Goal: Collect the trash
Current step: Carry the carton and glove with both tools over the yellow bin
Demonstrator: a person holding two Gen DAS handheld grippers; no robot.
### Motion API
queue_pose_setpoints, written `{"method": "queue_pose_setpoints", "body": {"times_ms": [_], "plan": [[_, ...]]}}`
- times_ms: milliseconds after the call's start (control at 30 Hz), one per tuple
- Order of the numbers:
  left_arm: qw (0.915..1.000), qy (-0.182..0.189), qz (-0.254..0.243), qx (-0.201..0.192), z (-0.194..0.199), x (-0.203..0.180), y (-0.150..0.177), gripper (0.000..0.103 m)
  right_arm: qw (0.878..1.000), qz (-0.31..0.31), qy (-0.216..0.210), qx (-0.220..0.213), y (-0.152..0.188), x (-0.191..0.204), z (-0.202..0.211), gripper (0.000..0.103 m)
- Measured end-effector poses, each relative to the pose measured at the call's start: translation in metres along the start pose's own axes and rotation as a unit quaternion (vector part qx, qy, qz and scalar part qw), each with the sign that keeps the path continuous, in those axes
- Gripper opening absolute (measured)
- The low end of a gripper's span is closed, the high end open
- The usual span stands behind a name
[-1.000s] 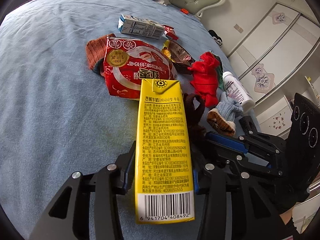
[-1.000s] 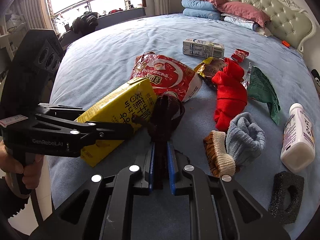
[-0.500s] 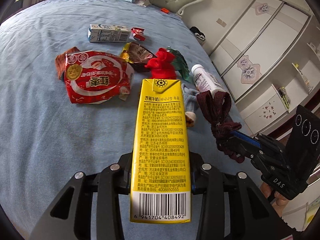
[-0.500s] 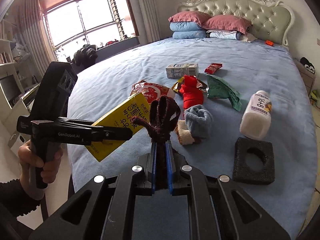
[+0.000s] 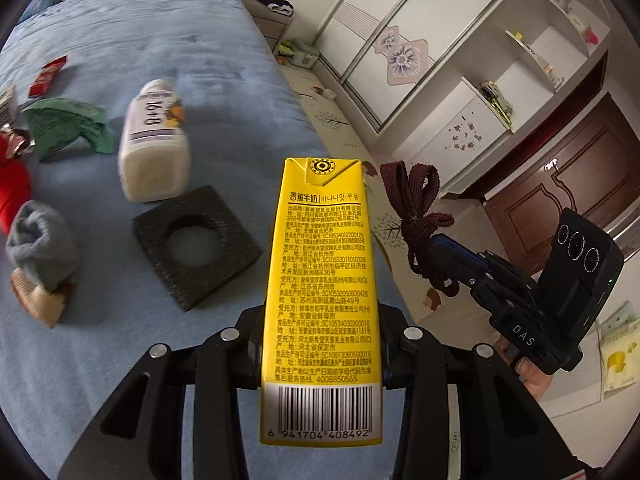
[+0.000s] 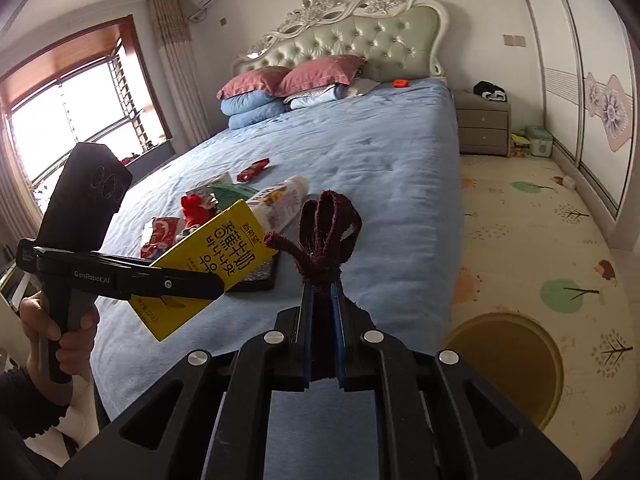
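My left gripper (image 5: pixel 322 322) is shut on a yellow milk carton (image 5: pixel 322 280), held lengthwise above the blue bed's (image 5: pixel 80 360) corner. In the right wrist view the same carton (image 6: pixel 216 256) sticks out of the left gripper (image 6: pixel 188 282) at the left. My right gripper (image 6: pixel 323 308) is shut on a knotted dark red cord (image 6: pixel 326 236). The left wrist view shows that cord (image 5: pixel 416 216) and right gripper (image 5: pixel 444 246) over the floor beside the bed. A round brown bin (image 6: pixel 506 360) stands on the floor at lower right.
On the bed lie a white bottle (image 5: pixel 154 142), a black foam square (image 5: pixel 198 240), a grey sock (image 5: pixel 40 240), a green wrapper (image 5: pixel 66 126), red cloth (image 5: pixel 12 188) and small red packets (image 5: pixel 48 76). A nightstand (image 6: pixel 484 122) and wardrobe doors (image 5: pixel 400 52) stand beyond the patterned floor mat (image 6: pixel 532 220).
Both grippers have swung right, away from the pile on the bed toward its edge and the floor, carrying the carton and the cord. The bin has come into the right wrist view.
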State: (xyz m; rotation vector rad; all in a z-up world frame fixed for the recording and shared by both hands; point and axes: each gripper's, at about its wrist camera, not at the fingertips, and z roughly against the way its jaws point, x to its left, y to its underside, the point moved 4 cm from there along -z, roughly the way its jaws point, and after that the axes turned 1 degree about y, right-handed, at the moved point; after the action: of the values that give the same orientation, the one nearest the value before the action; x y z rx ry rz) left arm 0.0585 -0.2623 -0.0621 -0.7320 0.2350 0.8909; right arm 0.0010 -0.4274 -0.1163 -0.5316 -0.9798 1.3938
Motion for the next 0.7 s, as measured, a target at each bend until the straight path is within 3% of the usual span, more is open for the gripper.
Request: {"method": "queue_pose_setpoints", "body": {"times_ms": [300,600,667,700], "plan": [[0.9934,0.033,-0.044,0.101,-0.130,-0.083,-0.029,0.039,0.994,-0.092,0.063,0.012,0.037,-0.115,0.027,0.009],[0.9852,0.015,-0.061,0.160,-0.222,-0.110,-0.046,0.040,0.982,-0.157,0.100,0.043,0.065,-0.198,0.014,0.010],[0.9840,0.021,-0.063,0.165,-0.231,-0.112,-0.048,0.041,0.980,-0.168,0.102,0.044,0.067,-0.208,0.011,0.015],[0.9843,0.023,-0.058,0.165,-0.235,-0.112,-0.050,0.053,0.978,-0.176,0.100,0.045,0.068,-0.214,0.010,0.034]]}}
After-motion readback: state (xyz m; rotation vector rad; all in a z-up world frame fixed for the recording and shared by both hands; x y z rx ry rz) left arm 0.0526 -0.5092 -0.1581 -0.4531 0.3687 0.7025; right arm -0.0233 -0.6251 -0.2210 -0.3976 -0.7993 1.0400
